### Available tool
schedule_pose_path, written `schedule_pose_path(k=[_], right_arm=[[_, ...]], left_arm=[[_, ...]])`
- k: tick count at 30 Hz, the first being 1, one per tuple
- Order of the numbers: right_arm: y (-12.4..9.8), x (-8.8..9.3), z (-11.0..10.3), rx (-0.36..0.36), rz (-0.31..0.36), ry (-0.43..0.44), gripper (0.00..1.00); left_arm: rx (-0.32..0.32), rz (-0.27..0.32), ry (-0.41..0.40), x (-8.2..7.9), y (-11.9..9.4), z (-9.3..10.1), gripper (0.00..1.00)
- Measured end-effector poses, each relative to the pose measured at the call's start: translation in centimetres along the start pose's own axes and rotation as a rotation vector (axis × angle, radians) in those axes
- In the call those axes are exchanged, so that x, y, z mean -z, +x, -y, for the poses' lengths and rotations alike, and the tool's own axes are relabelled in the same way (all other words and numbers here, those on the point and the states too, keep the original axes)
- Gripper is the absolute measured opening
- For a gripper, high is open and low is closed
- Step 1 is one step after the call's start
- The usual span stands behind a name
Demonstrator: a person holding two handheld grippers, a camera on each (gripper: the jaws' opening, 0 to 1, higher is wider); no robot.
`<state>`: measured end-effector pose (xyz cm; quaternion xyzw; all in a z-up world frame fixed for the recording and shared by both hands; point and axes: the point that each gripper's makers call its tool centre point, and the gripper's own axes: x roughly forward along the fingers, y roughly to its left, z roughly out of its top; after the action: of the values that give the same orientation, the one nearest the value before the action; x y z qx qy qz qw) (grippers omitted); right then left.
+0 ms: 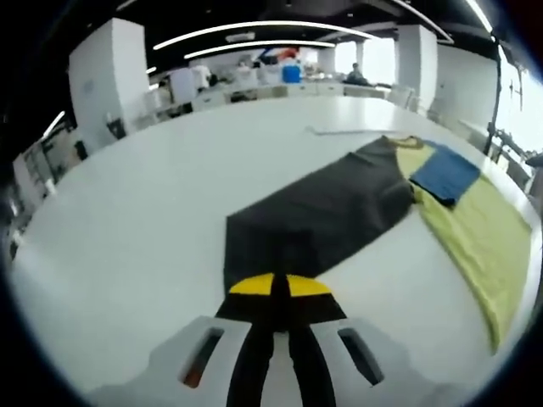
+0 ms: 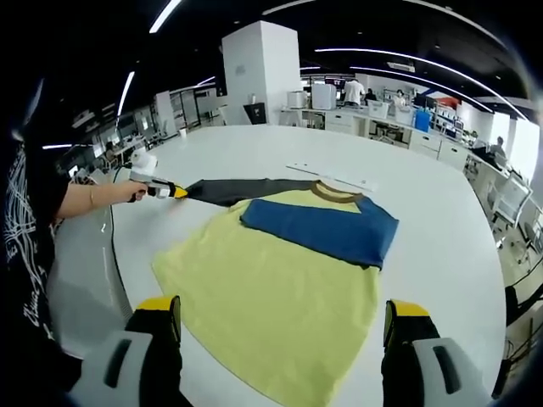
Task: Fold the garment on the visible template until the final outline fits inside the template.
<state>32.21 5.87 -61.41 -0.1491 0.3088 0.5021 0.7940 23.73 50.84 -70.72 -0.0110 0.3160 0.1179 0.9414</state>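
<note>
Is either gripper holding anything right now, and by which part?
Left gripper is shut on the shirt's dark sleeve, pinching its cuff end. Right gripper is open, holding nothing.

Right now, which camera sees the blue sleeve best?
The right gripper view: the blue sleeve lies whole, folded across the yellow shirt. The left gripper view shows it small, far off at the side.
</note>
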Motion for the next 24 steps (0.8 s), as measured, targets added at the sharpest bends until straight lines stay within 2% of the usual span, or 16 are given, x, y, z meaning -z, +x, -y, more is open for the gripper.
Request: schedule_pose_path(k=[10,15,24], right_arm=[[-0.3,-0.2,-0.3,-0.001,0.009,-0.006,1.0],[-0.5,-0.2,-0.3,0.003,0.008,-0.007,1.0],[-0.8,-0.6,-0.1,0.02,0.019,-0.013,1.0]], left_arm=[[-0.002,0.016,-0.021,-0.6,-0.3,0.0,0.0],[0.004,0.028,-0.032,-1.5,-0.3,0.3,0.0],[0.01,0.022,-0.006,-2.4,-0.1,1.0,0.0]])
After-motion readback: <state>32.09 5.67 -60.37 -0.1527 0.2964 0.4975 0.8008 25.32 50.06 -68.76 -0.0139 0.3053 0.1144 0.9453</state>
